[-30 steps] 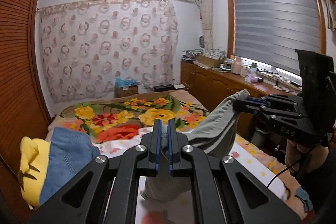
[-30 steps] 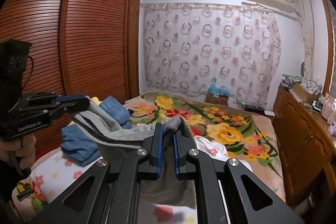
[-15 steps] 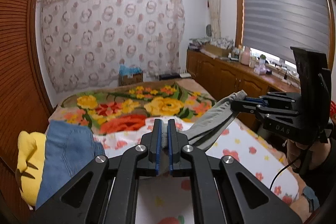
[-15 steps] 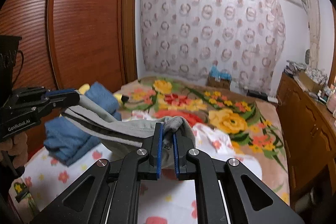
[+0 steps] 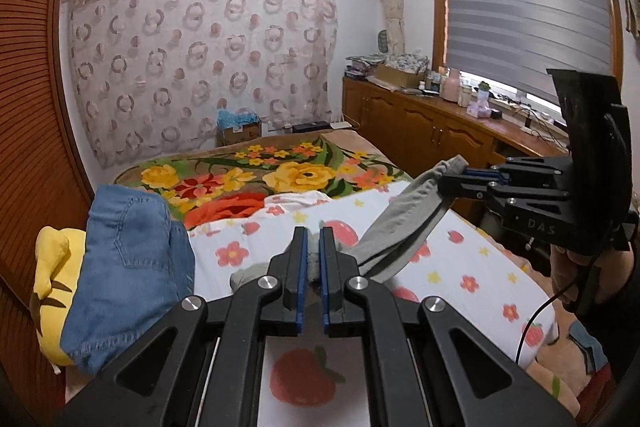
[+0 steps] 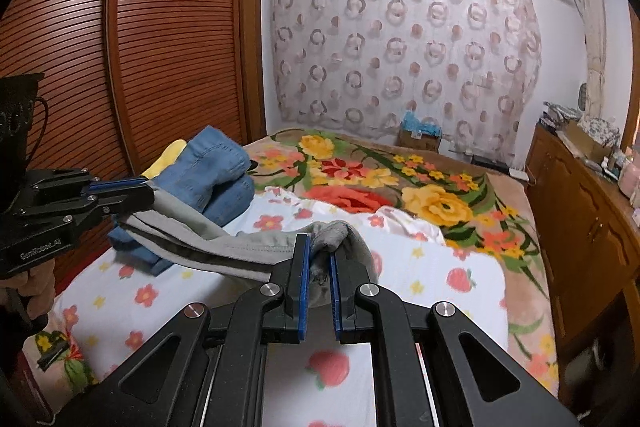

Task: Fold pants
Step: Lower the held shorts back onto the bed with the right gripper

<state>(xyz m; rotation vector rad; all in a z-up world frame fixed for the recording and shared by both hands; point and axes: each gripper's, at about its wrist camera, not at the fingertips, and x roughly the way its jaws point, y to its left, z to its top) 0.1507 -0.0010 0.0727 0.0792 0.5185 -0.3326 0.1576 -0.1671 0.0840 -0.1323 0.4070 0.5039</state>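
Grey pants with a dark side stripe hang stretched between my two grippers, low over the white fruit-print sheet. My left gripper is shut on one end of the pants; it also shows at the left of the right wrist view. My right gripper is shut on the other end; it shows at the right of the left wrist view. The cloth below my fingers is hidden.
Folded blue jeans and a yellow plush lie at the bed's left edge by the wooden wardrobe. A floral blanket covers the far bed. A wooden cabinet runs along the right.
Both grippers have come down toward the bed with the pants held between them. The views tilt lower and the pants now hang close over the sheet.
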